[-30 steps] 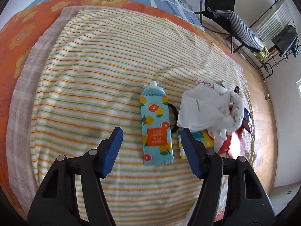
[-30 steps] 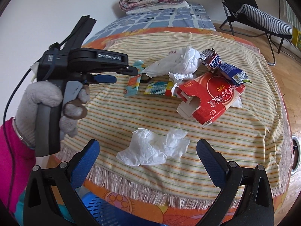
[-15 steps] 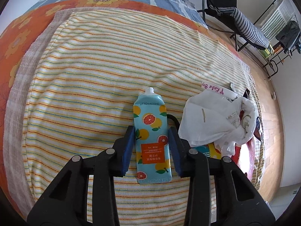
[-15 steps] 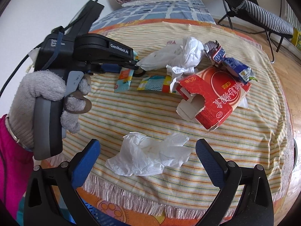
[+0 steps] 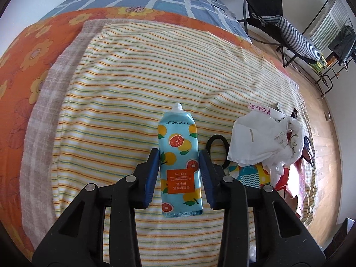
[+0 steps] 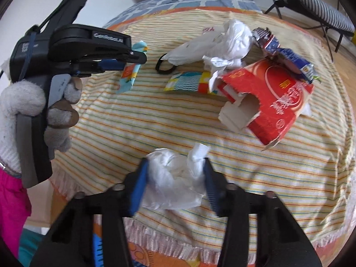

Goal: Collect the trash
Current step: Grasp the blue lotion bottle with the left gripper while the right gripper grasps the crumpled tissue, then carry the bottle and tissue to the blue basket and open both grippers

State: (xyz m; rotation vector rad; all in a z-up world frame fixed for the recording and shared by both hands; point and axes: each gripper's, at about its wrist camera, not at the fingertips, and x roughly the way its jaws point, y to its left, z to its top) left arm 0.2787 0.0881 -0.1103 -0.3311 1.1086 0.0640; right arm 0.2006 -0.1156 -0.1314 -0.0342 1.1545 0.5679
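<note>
My left gripper (image 5: 179, 153) is shut on a light-blue tube with orange fruit print (image 5: 178, 146) that lies on the striped cloth, capless neck pointing away; the tube also shows in the right wrist view (image 6: 131, 73). My right gripper (image 6: 174, 166) is shut on a crumpled white plastic bag (image 6: 175, 178) near the cloth's fringed front edge. More trash lies beyond: a torn red carton (image 6: 271, 102), a white plastic bag (image 6: 213, 42), a patterned packet (image 6: 189, 82), blue wrappers (image 6: 284, 53).
A black hair tie (image 5: 217, 143) lies right of the tube. The striped cloth (image 5: 133, 77) covers a bed with an orange floral sheet (image 5: 26, 51). A folding chair (image 5: 289, 26) and a rack (image 5: 333, 51) stand on the wood floor at right.
Both grippers were open a second ago. The left moved forward and closed on the tube. The right moved down and closed on the crumpled white bag.
</note>
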